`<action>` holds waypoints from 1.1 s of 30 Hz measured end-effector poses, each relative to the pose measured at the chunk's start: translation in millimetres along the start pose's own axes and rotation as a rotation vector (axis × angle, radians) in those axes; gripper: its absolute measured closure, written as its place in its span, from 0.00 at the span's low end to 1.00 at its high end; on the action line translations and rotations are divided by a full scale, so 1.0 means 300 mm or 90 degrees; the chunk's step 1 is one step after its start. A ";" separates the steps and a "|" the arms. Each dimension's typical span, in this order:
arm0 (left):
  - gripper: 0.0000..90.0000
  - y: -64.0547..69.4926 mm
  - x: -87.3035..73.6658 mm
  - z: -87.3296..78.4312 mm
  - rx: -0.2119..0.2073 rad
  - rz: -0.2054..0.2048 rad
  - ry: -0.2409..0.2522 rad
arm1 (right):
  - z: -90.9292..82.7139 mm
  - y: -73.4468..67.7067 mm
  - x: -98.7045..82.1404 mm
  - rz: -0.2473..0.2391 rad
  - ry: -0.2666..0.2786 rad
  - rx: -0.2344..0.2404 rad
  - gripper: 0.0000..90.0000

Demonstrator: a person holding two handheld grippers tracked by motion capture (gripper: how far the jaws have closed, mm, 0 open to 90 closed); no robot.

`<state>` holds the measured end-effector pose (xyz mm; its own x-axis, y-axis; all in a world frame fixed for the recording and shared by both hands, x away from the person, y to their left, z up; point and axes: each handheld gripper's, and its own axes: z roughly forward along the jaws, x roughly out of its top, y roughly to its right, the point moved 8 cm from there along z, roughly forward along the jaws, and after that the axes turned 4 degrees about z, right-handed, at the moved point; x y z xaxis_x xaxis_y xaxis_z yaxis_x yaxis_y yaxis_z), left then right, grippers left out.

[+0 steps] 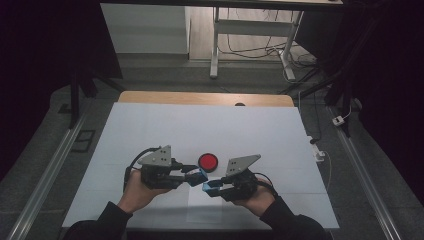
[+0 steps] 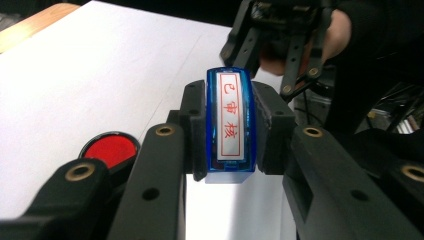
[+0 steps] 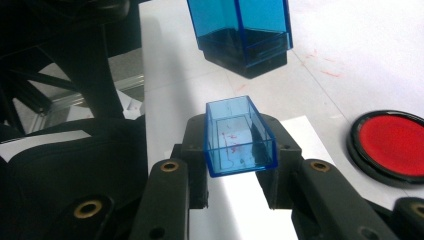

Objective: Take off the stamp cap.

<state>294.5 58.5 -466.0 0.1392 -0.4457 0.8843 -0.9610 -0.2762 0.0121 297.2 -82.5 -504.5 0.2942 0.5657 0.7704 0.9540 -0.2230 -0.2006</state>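
One white sheet covers the worktop [image 1: 150, 130], with a bare wooden strip at its 12 o'clock edge; beyond it lie a grey floor, white desk legs [image 1: 216, 45] and loose cables. A round red ink pad [image 1: 208, 161] sits near centre, just at 12 o'clock of the two grippers. The left gripper [image 2: 231, 127] is clamped on a blue stamp [image 2: 230, 125] with a red-lettered label. The right gripper [image 3: 240, 137] is clamped on the stamp's clear blue cap [image 3: 240, 135], just apart from the stamp.
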 end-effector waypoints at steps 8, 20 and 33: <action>0.78 -0.011 -0.012 0.008 0.012 -0.017 -0.015 | -0.050 0.009 -0.016 0.007 0.014 -0.031 0.77; 0.78 -0.018 -0.020 0.012 0.026 -0.024 -0.022 | -0.117 -0.002 -0.046 0.020 0.030 -0.083 0.77; 0.78 -0.021 -0.026 0.014 0.035 -0.025 -0.027 | -0.218 0.020 -0.115 0.064 0.041 -0.156 0.77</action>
<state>300.4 60.0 -475.0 0.1876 -0.4690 0.8630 -0.9404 -0.3394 0.0200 288.9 -155.2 -492.7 0.3750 0.4811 0.7924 0.8754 -0.4651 -0.1318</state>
